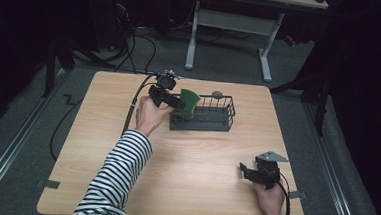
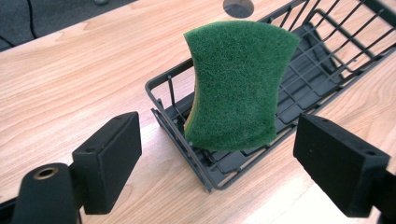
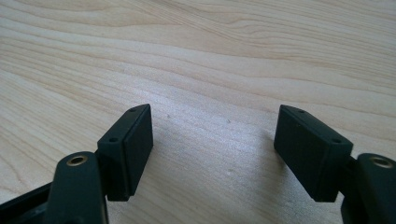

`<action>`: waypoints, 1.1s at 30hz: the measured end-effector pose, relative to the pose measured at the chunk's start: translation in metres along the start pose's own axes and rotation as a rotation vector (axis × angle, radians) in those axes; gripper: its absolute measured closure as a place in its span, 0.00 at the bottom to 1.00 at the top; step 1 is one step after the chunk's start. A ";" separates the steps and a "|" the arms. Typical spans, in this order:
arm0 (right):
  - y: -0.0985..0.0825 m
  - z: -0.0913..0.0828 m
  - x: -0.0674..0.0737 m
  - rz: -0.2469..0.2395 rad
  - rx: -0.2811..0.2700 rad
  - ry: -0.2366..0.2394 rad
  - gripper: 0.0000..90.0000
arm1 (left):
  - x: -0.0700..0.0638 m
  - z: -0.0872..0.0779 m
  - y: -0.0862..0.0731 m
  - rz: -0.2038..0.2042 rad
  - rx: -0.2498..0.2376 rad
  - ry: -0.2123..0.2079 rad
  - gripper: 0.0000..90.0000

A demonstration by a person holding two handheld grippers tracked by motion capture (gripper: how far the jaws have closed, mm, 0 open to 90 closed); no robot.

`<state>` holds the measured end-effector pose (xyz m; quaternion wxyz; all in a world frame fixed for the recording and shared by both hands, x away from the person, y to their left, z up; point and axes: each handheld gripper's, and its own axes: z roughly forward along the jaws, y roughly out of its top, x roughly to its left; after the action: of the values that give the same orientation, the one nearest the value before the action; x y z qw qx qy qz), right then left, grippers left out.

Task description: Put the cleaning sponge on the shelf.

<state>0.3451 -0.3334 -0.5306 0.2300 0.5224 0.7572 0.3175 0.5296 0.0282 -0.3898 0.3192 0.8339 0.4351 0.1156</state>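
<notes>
Two spread jaws of the left gripper [image 2: 217,163] frame the green sponge [image 2: 238,86] at frame centre; it stands on edge in the wire rack's [image 2: 327,56] near end, released to drain. The right gripper [image 1: 250,172], lower right, rests agape on the table [image 1: 200,153]

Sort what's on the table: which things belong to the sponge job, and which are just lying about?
In the job: green sponge standing on edge in the wire basket; left gripper, open before it.
Lying about: grey round disc beyond the basket; right gripper, open over bare table.
</notes>
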 end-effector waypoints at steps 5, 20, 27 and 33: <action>0.000 0.000 0.000 0.000 0.000 0.001 0.31 | 0.005 -0.009 -0.007 -0.018 -0.015 -0.020 0.18; 0.000 0.000 0.000 0.001 0.000 0.000 0.31 | 0.014 -0.040 -0.024 0.001 -0.031 -0.018 0.19; 0.000 0.000 0.000 0.000 0.000 0.000 0.31 | 0.026 -0.052 -0.041 -0.039 -0.041 -0.019 0.19; 0.000 0.000 0.000 0.000 0.000 0.000 0.31 | 0.037 -0.063 -0.059 -0.074 -0.046 -0.020 0.20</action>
<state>0.3451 -0.3334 -0.5306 0.2300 0.5225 0.7573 0.3174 0.4839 0.1095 -0.3821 0.3466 0.8109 0.4597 0.1051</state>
